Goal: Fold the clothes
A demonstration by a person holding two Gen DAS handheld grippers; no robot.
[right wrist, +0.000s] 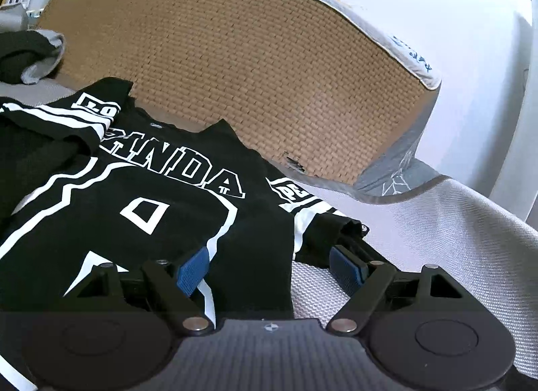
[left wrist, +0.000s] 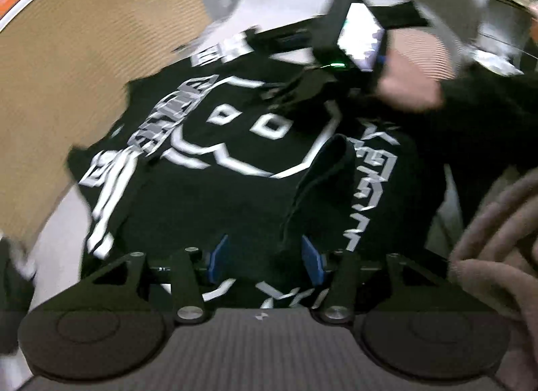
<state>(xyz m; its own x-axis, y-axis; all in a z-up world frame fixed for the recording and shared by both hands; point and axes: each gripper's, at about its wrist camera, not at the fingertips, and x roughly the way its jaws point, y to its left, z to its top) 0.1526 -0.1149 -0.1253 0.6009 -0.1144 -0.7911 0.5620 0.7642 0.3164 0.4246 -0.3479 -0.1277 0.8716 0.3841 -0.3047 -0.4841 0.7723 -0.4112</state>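
The black printed shirt (right wrist: pixel 141 209) is spread print-up on the pale woven bed cover (right wrist: pixel 420 222), with the tan woven headboard (right wrist: pixel 235 71) behind it. In the right wrist view one sleeve (right wrist: pixel 309 219) is seen lying out to the side, and the right gripper (right wrist: pixel 269 271) is held low at the shirt's edge, jaws wide apart, nothing pinched, with the hem line running between the blue pads (right wrist: pixel 193 273). From the blurred left wrist view, the left gripper (left wrist: pixel 265 256) is parted about halfway over dark cloth; no fabric appears to be clamped, and a raised fold (left wrist: pixel 322 169) stands just ahead of it. The step in hand is judged to be a sleeve fold. It is best done if only the top layer is pinched near the sleeve seam and the body is kept flat while the cloth is carried across.
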